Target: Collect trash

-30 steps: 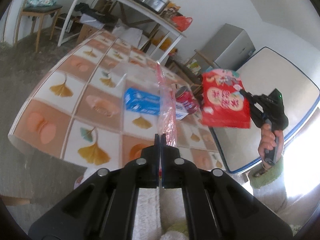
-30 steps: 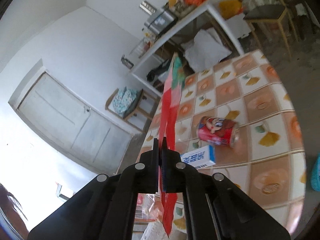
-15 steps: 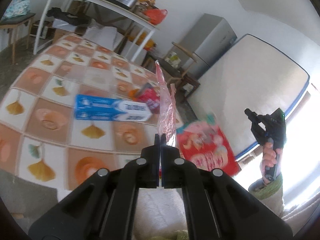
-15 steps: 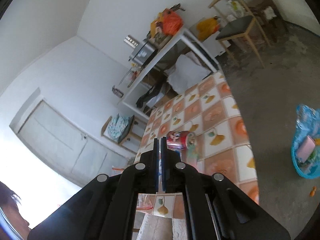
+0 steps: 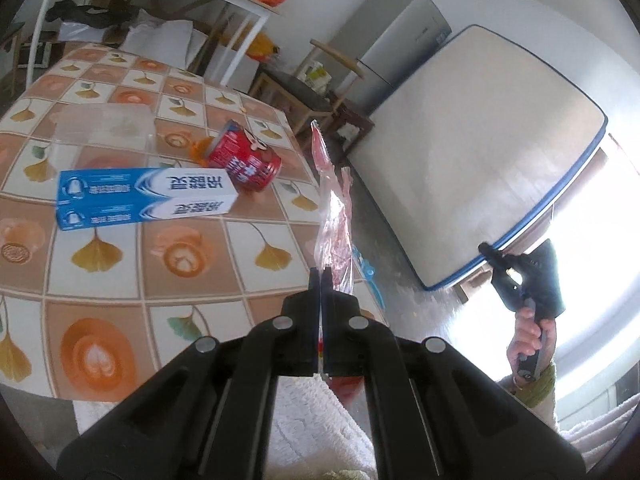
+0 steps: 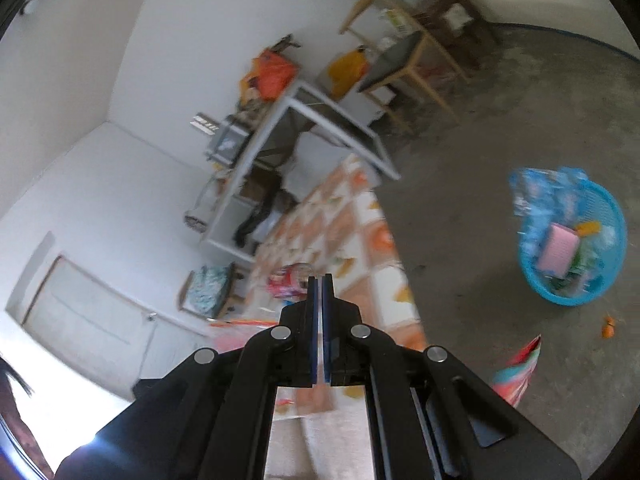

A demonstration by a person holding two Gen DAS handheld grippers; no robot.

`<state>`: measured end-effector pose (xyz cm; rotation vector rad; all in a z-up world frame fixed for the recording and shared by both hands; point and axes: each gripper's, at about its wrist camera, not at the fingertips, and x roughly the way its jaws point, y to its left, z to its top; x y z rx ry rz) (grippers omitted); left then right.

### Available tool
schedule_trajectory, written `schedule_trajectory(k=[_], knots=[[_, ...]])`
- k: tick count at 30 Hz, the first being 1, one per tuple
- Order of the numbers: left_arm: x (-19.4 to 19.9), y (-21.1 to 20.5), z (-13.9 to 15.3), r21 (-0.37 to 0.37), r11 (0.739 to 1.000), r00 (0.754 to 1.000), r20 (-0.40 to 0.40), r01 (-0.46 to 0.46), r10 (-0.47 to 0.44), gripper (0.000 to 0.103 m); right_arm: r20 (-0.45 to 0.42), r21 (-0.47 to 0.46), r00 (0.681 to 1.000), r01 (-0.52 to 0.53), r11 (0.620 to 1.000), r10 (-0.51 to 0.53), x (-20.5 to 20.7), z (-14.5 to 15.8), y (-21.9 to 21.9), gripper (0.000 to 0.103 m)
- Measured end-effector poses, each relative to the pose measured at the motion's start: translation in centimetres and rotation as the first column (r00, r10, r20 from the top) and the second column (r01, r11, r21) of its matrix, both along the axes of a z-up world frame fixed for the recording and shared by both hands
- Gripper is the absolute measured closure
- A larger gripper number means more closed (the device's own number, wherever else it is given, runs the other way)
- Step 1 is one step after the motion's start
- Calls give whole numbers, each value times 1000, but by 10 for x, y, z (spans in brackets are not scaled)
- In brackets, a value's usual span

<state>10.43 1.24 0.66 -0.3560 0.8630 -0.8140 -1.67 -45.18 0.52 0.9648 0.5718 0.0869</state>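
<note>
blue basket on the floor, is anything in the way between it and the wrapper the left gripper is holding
Nothing visible blocks it. The left gripper is shut on the clear wrapper past the table edge. In the right wrist view, bare concrete floor lies between the table and the blue basket.

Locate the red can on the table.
In the left wrist view the red can lies on its side on the patterned table, upper centre-left, touching the far right end of the blue toothpaste box.

Left of the left gripper's fingers [image 5: 312, 280], a toothpaste box [image 5: 146, 194] lies on the table [image 5: 224, 276], a can [image 5: 250, 156] touching behind it.
</note>
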Motion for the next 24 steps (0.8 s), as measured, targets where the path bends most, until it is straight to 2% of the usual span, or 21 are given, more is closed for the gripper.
schedule_trajectory(k=[3, 7, 8, 9, 11, 13, 16, 17, 18, 20, 22, 23, 24], knots=[[4, -7, -5, 11, 1000, 1000, -22, 19, -19, 103, -60, -26, 997, 52, 998, -53, -19, -21, -9, 100], [8, -17, -6, 32, 999, 999, -30, 41, -40, 103, -222, -140, 963, 124, 982, -153, -51, -62, -16, 97], [9, -18, -6, 37, 998, 999, -28, 44, -43, 103, -254, -142, 953, 130, 981, -163, -59, -74, -18, 89], [9, -21, -6, 45, 998, 999, -25, 48, -47, 103, -306, -135, 936, 141, 981, -176, -69, -95, -19, 74], [12, -24, -7, 52, 997, 998, -27, 52, -51, 103, -381, -127, 904, 157, 979, -195, -81, -126, -21, 58], [14, -28, -9, 65, 996, 998, -34, 54, -52, 103, -472, -83, 863, 157, 984, -178, -89, -174, -20, 55], [17, -32, -12, 80, 995, 997, -48, 57, -53, 103, -550, 48, 827, 173, 984, -119, -89, -240, -15, 46], [18, -33, -13, 83, 995, 997, -52, 57, -53, 103, -569, 132, 819, 180, 975, -75, -85, -272, -10, 44], [18, -34, -13, 86, 995, 997, -54, 57, -52, 103, -579, 177, 814, 188, 966, -53, -82, -289, -7, 42], [20, -36, -12, 97, 994, 997, -56, 54, -48, 103, -602, 300, 799, 214, 930, 10, -68, -340, 4, 40], [22, -36, -10, 107, 993, 998, -55, 47, -41, 103, -636, 365, 771, 255, 895, 39, -51, -387, 12, 37], [23, -37, -9, 111, 993, 998, -53, 44, -38, 103, -661, 376, 749, 278, 884, 46, -39, -412, 14, 37], [24, -36, -7, 115, 992, 998, -49, 40, -35, 103, -676, 370, 735, 285, 884, 46, -33, -425, 14, 37]])
